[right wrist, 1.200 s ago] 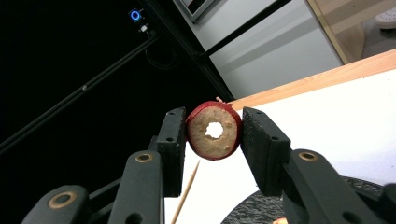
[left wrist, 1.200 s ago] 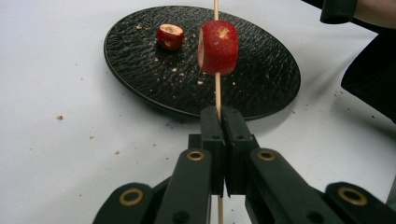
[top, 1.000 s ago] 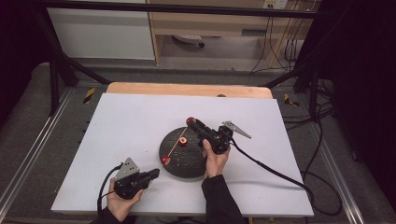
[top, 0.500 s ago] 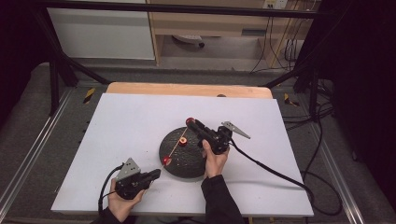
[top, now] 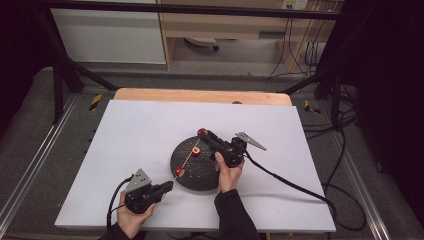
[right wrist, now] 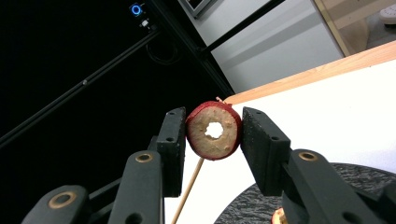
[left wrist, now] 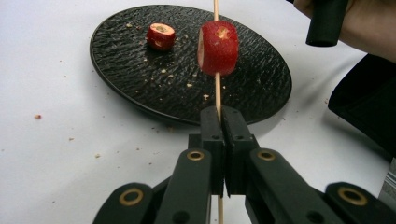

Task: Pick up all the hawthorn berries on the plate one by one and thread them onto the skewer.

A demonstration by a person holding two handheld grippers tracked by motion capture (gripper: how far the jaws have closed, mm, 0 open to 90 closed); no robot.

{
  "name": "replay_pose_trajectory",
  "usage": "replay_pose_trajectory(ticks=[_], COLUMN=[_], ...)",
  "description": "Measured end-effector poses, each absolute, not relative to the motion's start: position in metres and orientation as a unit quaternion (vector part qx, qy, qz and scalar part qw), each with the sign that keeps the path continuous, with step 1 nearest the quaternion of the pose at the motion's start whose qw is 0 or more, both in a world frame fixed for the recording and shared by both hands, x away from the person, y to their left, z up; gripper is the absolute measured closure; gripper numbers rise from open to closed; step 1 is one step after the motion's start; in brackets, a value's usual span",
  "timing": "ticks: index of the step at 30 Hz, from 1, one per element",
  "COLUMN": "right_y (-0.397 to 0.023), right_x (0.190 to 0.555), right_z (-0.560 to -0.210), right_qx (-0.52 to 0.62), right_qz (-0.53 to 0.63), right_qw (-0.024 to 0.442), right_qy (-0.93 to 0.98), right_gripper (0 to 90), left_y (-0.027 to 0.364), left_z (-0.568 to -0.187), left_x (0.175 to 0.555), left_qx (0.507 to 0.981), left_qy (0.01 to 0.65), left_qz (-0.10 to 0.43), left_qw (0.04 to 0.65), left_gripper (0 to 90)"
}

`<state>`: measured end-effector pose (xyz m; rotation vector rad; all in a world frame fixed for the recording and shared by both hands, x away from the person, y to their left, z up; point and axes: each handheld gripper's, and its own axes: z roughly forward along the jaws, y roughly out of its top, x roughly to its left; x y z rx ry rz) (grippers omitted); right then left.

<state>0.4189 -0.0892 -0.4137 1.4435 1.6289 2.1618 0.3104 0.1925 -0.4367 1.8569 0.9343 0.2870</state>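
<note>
Wooden skewer [left wrist: 217,91] runs from the left tongs [left wrist: 222,116], clenched on its lower end, up over the black plate [left wrist: 140,88] on the white surface [top: 145,125]. One red fruit ring [left wrist: 218,47] sits threaded on it; another [left wrist: 160,36] lies on the plate. Right tongs [right wrist: 214,133] grasp a third cored red ring [right wrist: 214,130] at the skewer's far tip, above the plate's far rim.

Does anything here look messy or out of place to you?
Only small things. Crumbs are scattered over the black plate and a few lie on the white table beside it. One red fruit slice lies loose on the plate, while another sits threaded on the wooden skewer.
</note>
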Motion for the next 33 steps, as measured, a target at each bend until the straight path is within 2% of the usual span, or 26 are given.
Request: replay_pose_trajectory(ticks=[13, 33], right_y=[-0.088, -0.082], right_x=[0.413, 0.399], right_z=[-0.414, -0.423], right_qx=[0.466, 0.455], right_qz=[0.709, 0.693], right_qw=[0.031, 0.013], right_qy=[0.528, 0.559], right_gripper=[61.7, 61.8], left_y=[0.178, 0.160], left_z=[-0.430, -0.412], left_x=[0.311, 0.341], left_qx=[0.756, 0.753], left_qy=[0.399, 0.402], left_qz=[0.126, 0.126], left_qw=[0.504, 0.506], left_gripper=[88.2, 88.3])
